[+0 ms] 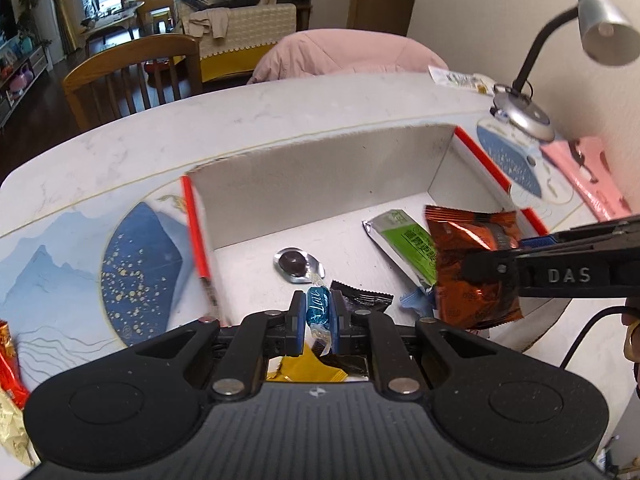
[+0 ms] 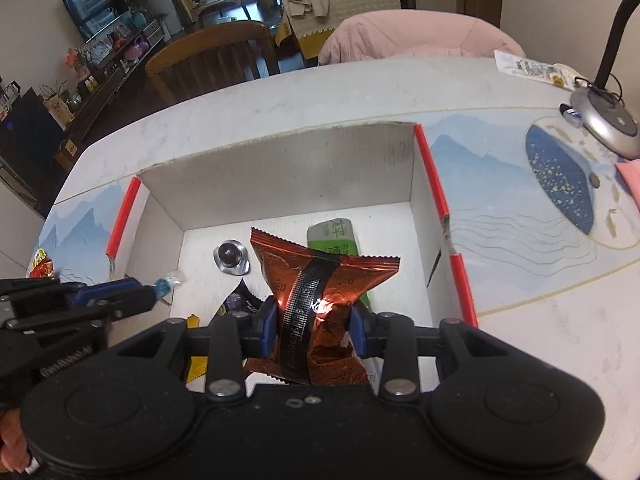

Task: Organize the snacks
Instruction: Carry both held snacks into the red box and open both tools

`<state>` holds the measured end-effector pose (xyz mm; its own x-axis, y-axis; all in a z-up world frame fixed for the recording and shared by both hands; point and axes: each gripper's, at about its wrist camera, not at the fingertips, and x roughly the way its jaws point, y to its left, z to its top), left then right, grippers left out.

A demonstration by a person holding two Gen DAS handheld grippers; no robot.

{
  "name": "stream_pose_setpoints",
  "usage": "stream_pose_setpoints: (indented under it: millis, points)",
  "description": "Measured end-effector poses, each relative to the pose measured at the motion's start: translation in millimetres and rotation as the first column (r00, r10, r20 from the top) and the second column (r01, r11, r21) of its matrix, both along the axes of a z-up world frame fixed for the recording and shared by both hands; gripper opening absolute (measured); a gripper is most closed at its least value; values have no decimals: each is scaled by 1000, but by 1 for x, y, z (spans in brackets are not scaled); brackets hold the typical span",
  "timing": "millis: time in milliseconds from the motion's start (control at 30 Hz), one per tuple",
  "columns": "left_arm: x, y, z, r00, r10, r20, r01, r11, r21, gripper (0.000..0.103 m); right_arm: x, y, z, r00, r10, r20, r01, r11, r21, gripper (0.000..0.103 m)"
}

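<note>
My left hand-held gripper [image 1: 316,312] is clenched on a small blue twist-wrapped candy [image 1: 318,307], pinched across its middle, and my right hand-held gripper [image 2: 314,322] is grasping an orange foil snack packet [image 2: 320,300] by its lower half; both hang over the open cardboard box [image 2: 280,168] with red edges that sits on the bench [image 2: 280,92]. I judge the candy to be light and hard inside, but its wrapper looks slick, so the grip on the fat centre seems right; the twisted ends would slip. The packet is puffy and crinkly, surely light, and its contents may crush, so I would hold it at the flat seam or keep the squeeze gentle. In the box already lie a green and silver sachet [image 1: 404,244], a round foil cup with something dark in it [image 1: 294,262], a black wrapper [image 1: 360,298] and a yellow one [image 1: 308,372]. From the left camera the packet hangs over the sachet, though I cannot tell whether they touch. The two grippers are close together, so they could crowd each other. A desk lamp [image 1: 520,108] stands beyond the box's right wall, well apart, and a red wrapper [image 1: 8,360] lies outside the box at the left.
</note>
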<state>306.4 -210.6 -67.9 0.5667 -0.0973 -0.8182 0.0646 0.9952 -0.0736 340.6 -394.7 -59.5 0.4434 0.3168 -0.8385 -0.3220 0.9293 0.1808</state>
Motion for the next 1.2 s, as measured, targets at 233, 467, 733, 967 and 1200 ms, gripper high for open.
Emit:
stream_pose_setpoints:
  millis: [233, 467, 733, 967, 1200]
  points:
    - [9, -15, -17, 999, -13, -48, 16, 999, 44, 12, -1, 8, -12, 999, 48, -21, -49, 999, -20, 34]
    - [13, -16, -34, 993, -1, -116, 7, 998, 54, 12, -1, 8, -16, 998, 57, -24, -58, 998, -25, 35]
    - [12, -17, -41, 987, 6, -159, 2, 999, 52, 12, -2, 7, -19, 998, 52, -43, -53, 998, -27, 41]
    - [5, -18, -38, 986, 11, -166, -3, 999, 45, 12, -10, 4, -15, 999, 45, -19, -46, 998, -30, 64]
    - [-4, -13, -26, 989, 23, -148, -21, 1000, 14, 12, -19, 0, -3, 999, 50, 3, -50, 999, -19, 65]
